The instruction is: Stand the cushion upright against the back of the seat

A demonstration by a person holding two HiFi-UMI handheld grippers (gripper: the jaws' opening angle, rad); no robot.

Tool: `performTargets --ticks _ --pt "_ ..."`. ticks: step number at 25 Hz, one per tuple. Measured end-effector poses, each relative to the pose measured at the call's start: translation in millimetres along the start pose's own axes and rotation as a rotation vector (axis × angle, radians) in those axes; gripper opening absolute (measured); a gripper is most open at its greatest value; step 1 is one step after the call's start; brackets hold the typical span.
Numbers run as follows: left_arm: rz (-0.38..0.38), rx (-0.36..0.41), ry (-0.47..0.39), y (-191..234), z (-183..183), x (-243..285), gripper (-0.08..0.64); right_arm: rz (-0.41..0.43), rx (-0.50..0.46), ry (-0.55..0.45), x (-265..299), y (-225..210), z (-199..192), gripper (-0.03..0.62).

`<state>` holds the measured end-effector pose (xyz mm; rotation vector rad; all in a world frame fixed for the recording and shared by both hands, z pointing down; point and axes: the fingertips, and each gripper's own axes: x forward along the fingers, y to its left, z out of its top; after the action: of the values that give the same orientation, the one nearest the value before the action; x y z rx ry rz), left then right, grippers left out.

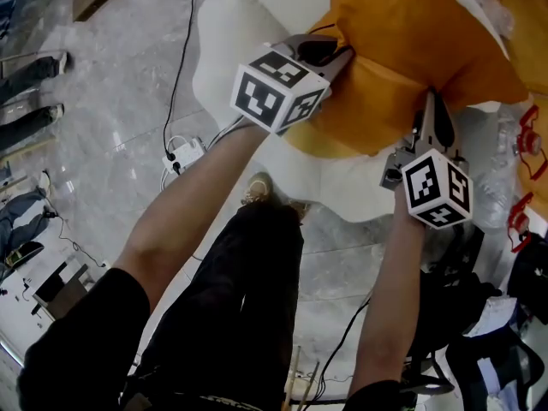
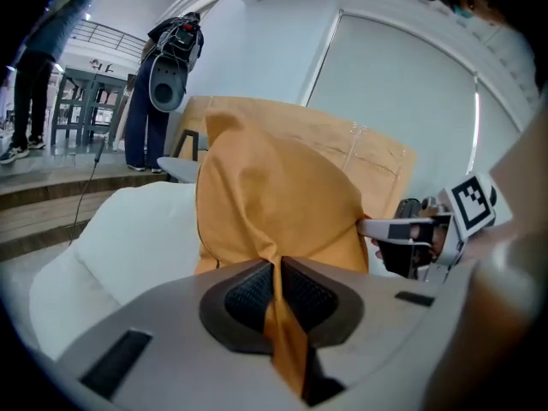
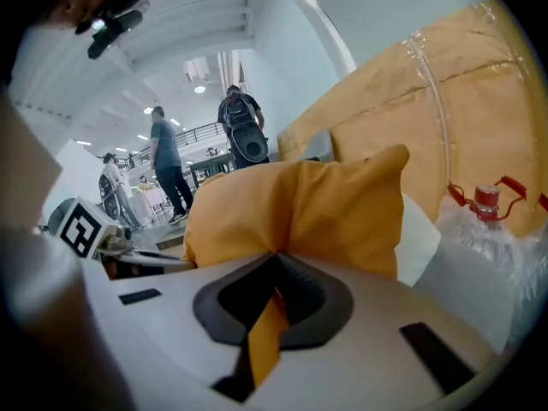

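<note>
Presently held: orange cushion (image 1: 411,50), soft matte cloth, plump, creased where you pinch it.
Left gripper (image 2: 276,285): fingers together on a fold of the cushion's near edge, with the ribbed dark pads pressing the cloth.
Right gripper (image 3: 274,285): fingers likewise clamped on a fold of that edge, further along to your right.
Location: cushion is over the white seat (image 1: 227,54), a smooth, rounded, padded form; you cannot tell whether it rests on it.
Behind it: second orange cushion (image 3: 428,84), under clear crinkled plastic.
Orientation: cushion rises from your jaws with a corner peaking on top. Its outline looks squarish, so no long axis can be told.
Edges: seat's rounded front edge lies just under both grippers.
Room: grey marble floor (image 1: 111,101) is open to your left, crossed by a cable (image 1: 181,67). A clear plastic bag (image 3: 479,264) with a red-clipped bottle (image 3: 486,199) crowds your right.
</note>
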<state>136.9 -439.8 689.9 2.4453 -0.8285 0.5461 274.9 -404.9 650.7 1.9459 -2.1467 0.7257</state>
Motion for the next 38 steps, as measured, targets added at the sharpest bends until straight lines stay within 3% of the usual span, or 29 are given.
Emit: performTargets --ticks 3,7,11,16,18,21,22,25,28,31,35,38 --pt "0.006 0.037 0.001 5.3 -1.4 -0.2 0.089 -0.017 0.012 -0.005 1.4 -3.4 -1.2 0.042" --pt "0.063 0.145 -0.029 14.1 -0.3 -5.6 0.233 -0.029 -0.024 -0.011 -4.0 -0.7 2.4 0.184" --pt "0.095 0.136 -0.033 19.5 -2.0 -16.2 0.320 -0.026 0.040 -0.010 -13.8 6.7 -4.4 0.262" --pt "0.052 0.106 -0.042 4.5 -11.8 -25.7 0.342 -0.046 0.112 0.015 -34.1 -2.4 -21.6 0.265" --pt "0.020 0.069 -0.073 -6.5 -10.2 -34.8 0.331 -0.002 0.139 0.027 -43.8 3.1 -24.1 0.265" --pt "-0.035 0.072 -0.097 -31.5 -8.4 -54.5 0.070 0.070 0.192 0.009 -66.6 17.3 -20.0 0.109" --pt "-0.059 0.075 -0.102 -41.5 -7.4 -62.0 0.039 0.082 0.201 0.002 -76.7 22.7 -17.8 0.092" --pt "-0.135 0.070 -0.107 -76.6 -2.9 -90.1 0.008 0.097 0.176 0.007 -117.3 43.2 -13.3 0.034" --pt "-0.216 0.065 -0.099 -117.8 5.7 -130.7 0.006 0.141 0.108 0.058 -163.0 78.9 -13.0 0.021" --pt "-0.248 0.117 -0.074 -155.1 17.0 -178.6 0.006 0.191 0.038 0.110 -210.2 121.1 -2.7 0.021" --pt "-0.318 0.179 -0.094 -218.1 48.0 -244.1 0.006 0.282 0.014 0.114 -278.8 167.4 37.5 0.021" --pt "-0.375 0.211 -0.143 -255.2 87.6 -298.2 0.006 0.340 0.022 0.052 -319.1 203.3 88.2 0.021"
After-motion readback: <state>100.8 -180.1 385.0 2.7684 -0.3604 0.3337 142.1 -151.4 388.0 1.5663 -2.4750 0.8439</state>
